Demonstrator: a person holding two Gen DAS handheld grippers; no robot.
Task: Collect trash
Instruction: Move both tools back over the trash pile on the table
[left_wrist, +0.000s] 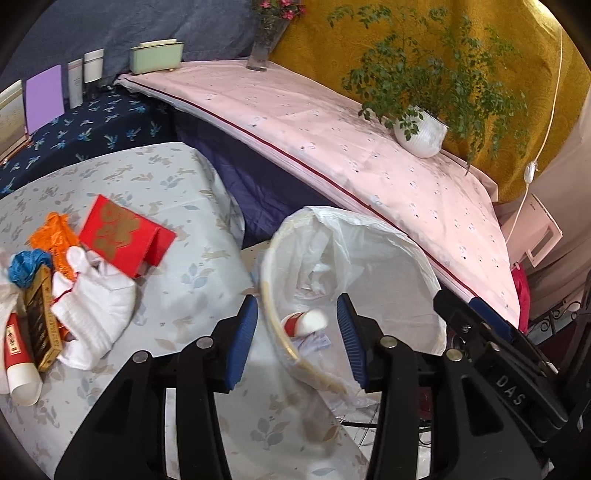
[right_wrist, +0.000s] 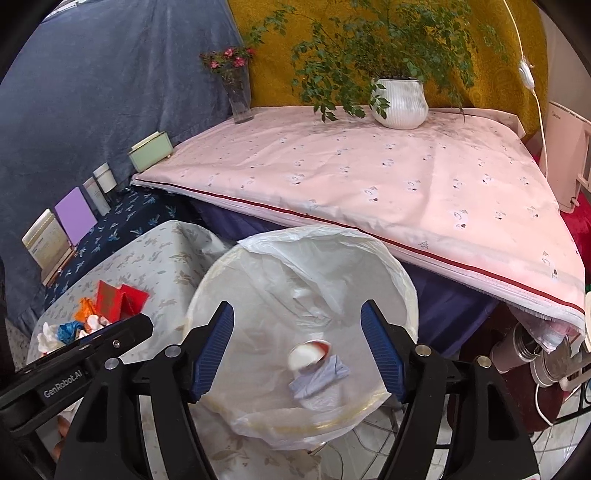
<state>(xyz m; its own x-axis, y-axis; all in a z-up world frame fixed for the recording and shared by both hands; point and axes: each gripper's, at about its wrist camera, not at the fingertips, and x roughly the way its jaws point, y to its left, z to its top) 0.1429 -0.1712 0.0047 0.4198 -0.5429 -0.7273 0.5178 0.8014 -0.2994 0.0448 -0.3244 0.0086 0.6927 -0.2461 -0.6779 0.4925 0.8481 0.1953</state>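
Since the red-and-white paper cup (left_wrist: 306, 322) already lies down in the lined bin (right_wrist: 402, 291), beside a crumpled bluish wrapper (right_wrist: 319, 376), I judge this drop finished and the next piece of trash the thing to think about. That means the heap on the flowered surface (left_wrist: 177, 295): a second red-and-white cup (left_wrist: 20, 365) on its side, a dark box with gold edging (left_wrist: 40, 328), white cloth or tissue (left_wrist: 96, 306), a blue wad (left_wrist: 26, 266), an orange wrapper (left_wrist: 55, 236) and a red envelope (left_wrist: 123, 236).

To do it well I would draw my left tongs (left_wrist: 297, 339) back clear of the bin's rim before swinging over to the heap — the liner is thin and hangs loose, so a pad could snag it and drag the bag off the hoop. The cup near the surface's edge looks the easiest next pick, taken across its body rather than its open mouth.

My left tongs are released, nothing between the blue pads, which straddle the near rim of the bin and tilt down towards it. My right tongs (right_wrist: 297, 349) hang parted and empty too — poised over the bin's mouth, angled down into it, with the left tool's black body crossing the lower left of that view.
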